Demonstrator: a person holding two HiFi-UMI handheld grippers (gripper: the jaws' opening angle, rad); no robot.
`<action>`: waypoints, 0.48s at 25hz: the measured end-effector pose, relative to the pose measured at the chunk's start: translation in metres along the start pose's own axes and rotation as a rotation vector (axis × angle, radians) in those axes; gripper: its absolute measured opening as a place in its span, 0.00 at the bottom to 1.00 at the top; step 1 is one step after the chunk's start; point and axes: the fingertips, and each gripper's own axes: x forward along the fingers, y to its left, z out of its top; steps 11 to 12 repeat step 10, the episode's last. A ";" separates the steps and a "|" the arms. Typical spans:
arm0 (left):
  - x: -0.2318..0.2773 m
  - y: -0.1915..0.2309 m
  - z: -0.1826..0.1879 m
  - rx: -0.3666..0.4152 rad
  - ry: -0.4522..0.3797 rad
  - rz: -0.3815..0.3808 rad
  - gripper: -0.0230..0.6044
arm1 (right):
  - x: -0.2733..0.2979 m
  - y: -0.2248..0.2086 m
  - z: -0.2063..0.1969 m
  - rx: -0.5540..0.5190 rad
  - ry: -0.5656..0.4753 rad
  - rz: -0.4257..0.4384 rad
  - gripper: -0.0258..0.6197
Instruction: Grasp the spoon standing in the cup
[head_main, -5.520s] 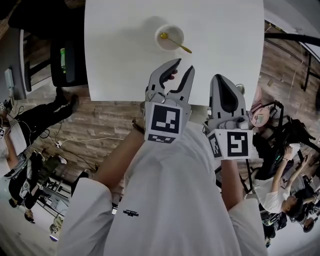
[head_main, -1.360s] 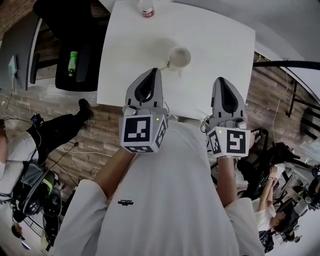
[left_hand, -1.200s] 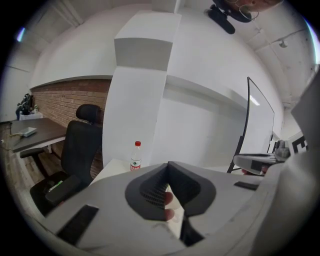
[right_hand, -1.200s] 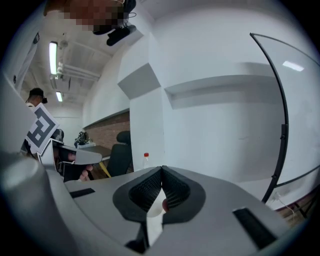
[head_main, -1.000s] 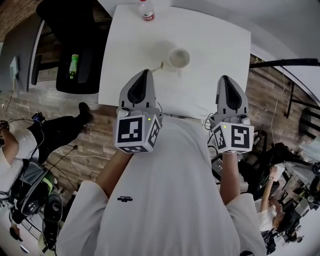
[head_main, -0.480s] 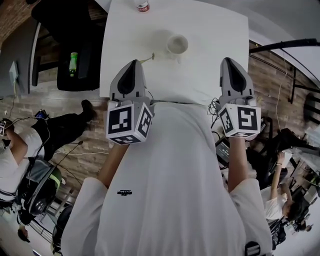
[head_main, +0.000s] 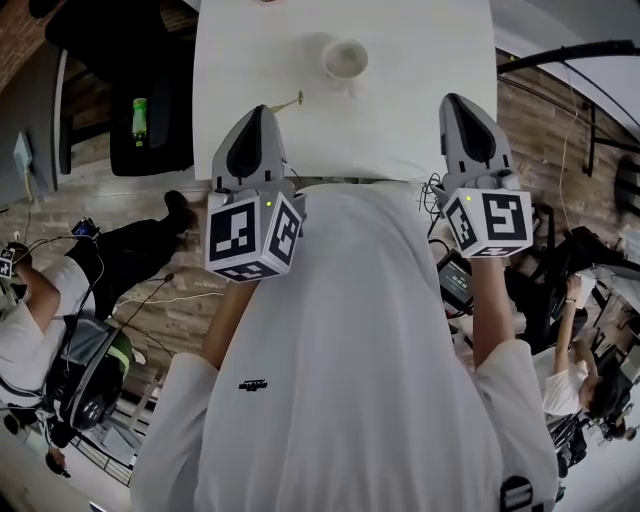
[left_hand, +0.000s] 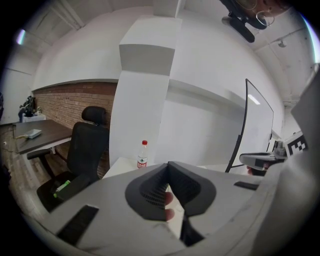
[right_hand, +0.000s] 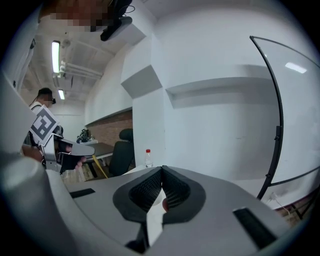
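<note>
The slim gold spoon (head_main: 287, 101) lies clear of the cup (head_main: 345, 60), to its left and nearer the person, pinched at the tip of the left gripper (head_main: 262, 108), long axis slanting toward the cup (the right gripper (head_main: 455, 100), closed on nothing, hangs off the cup's right).

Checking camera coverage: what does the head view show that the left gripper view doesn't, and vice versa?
Head view only: the cup and the spoon jutting from the tip of the left hand-held gripper. Left gripper view only: the bottle, and that gripper's jaws pressed together. Both: the white table, the black chair, the right hand-held gripper.
</note>
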 end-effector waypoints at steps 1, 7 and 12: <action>-0.001 -0.002 -0.001 0.001 0.003 -0.003 0.05 | -0.002 0.000 0.000 -0.002 0.002 0.001 0.04; -0.001 -0.015 -0.004 0.010 0.008 -0.026 0.05 | -0.008 0.000 -0.001 0.008 -0.003 0.012 0.04; -0.001 -0.023 -0.007 0.009 0.013 -0.041 0.05 | -0.014 -0.002 -0.003 0.021 0.001 0.006 0.04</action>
